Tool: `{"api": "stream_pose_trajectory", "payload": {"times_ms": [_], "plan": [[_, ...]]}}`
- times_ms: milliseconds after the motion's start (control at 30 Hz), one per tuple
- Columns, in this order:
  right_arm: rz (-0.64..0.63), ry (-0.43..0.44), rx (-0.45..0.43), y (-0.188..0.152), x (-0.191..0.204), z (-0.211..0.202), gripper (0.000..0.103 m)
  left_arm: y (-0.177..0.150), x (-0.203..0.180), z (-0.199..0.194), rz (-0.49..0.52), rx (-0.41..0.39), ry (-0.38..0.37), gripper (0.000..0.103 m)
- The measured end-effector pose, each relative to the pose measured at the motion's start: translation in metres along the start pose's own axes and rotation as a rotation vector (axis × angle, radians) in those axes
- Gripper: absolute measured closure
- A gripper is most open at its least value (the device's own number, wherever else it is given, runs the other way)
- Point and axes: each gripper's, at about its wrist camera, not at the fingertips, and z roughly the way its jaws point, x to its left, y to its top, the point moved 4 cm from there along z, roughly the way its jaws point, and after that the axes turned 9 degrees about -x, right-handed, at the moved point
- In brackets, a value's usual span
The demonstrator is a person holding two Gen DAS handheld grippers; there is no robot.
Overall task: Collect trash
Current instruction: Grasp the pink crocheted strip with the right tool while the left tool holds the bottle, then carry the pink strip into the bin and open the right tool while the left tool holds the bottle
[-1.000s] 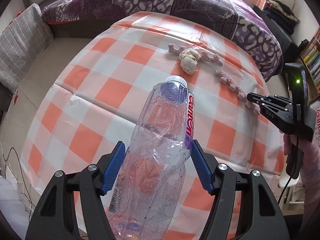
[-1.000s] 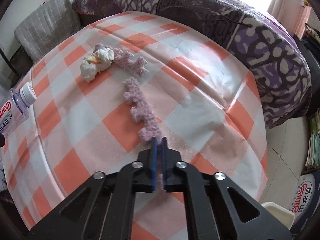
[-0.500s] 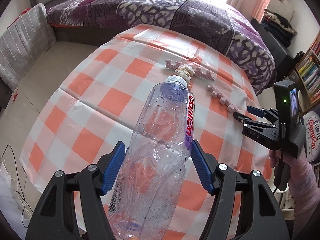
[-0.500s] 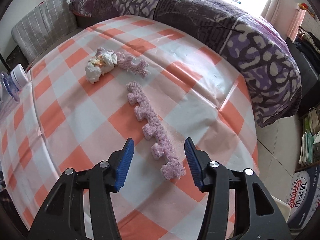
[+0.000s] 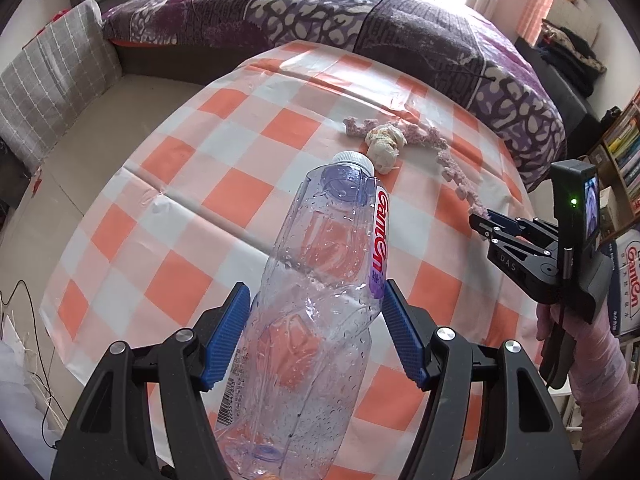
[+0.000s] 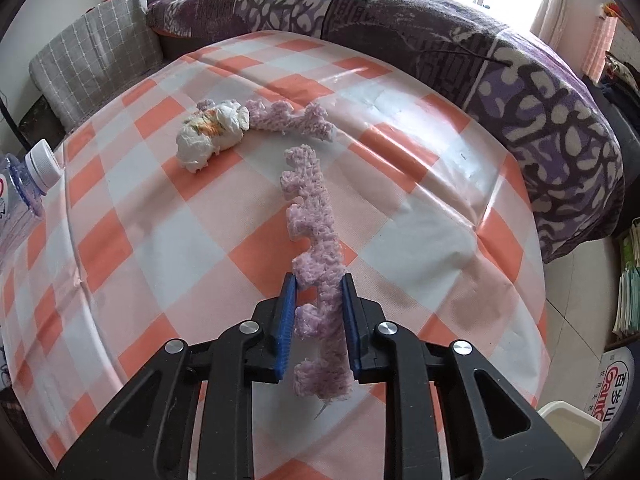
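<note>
My left gripper (image 5: pixel 316 334) is shut on a crumpled clear plastic bottle (image 5: pixel 320 308) with a white cap, held above the checked table (image 5: pixel 192 216). My right gripper (image 6: pixel 318 316) is closed around the near end of a pink foam strip (image 6: pixel 314 232) that lies along the table; its blue pads touch the strip on both sides. A crumpled white paper ball (image 6: pixel 212 136) lies at the far left, touching a second pink foam strip (image 6: pixel 292 120). The right gripper (image 5: pixel 486 220) also shows in the left wrist view, at the strip's end (image 5: pixel 460 184).
A purple patterned bed (image 6: pixel 440 40) runs behind the table. A grey checked cushion (image 6: pixel 96 48) stands at the far left. A white bin rim (image 6: pixel 568 428) and a water box (image 5: pixel 628 280) sit at the right. Bookshelves (image 5: pixel 624 148) stand beyond.
My right gripper opened, moved forward over the pink strip's near end and closed on it. My left gripper kept the bottle and drew back a little.
</note>
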Motion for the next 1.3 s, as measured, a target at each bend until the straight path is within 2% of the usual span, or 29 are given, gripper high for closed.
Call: {"api": "stream_pose_trajectory", "payload": {"times_ms": [167,300,500,767,967,1300], "plan": [[0.024,-0.043,-0.089,0.02,0.004,-0.041,0.082,0.011,0.002,-0.017,-0.026,-0.072,0.005,0.037],[0.064,-0.08,-0.162,0.035,0.002,-0.08,0.081,0.023,0.0,-0.034,-0.058,-0.154,-0.018,0.037],[0.157,-0.113,-0.244,0.038,-0.009,-0.139,0.081,0.034,-0.008,-0.054,-0.097,-0.231,-0.058,0.037],[0.266,-0.153,-0.289,0.009,-0.033,-0.177,0.081,0.033,-0.028,-0.06,-0.074,-0.252,-0.069,0.037],[0.378,-0.174,-0.271,-0.019,-0.065,-0.183,0.081,0.03,-0.043,-0.054,-0.06,-0.251,-0.072,0.037],[0.497,-0.249,-0.299,-0.045,-0.116,-0.214,0.081,0.026,-0.094,-0.051,-0.005,-0.271,-0.12,0.037]]}}
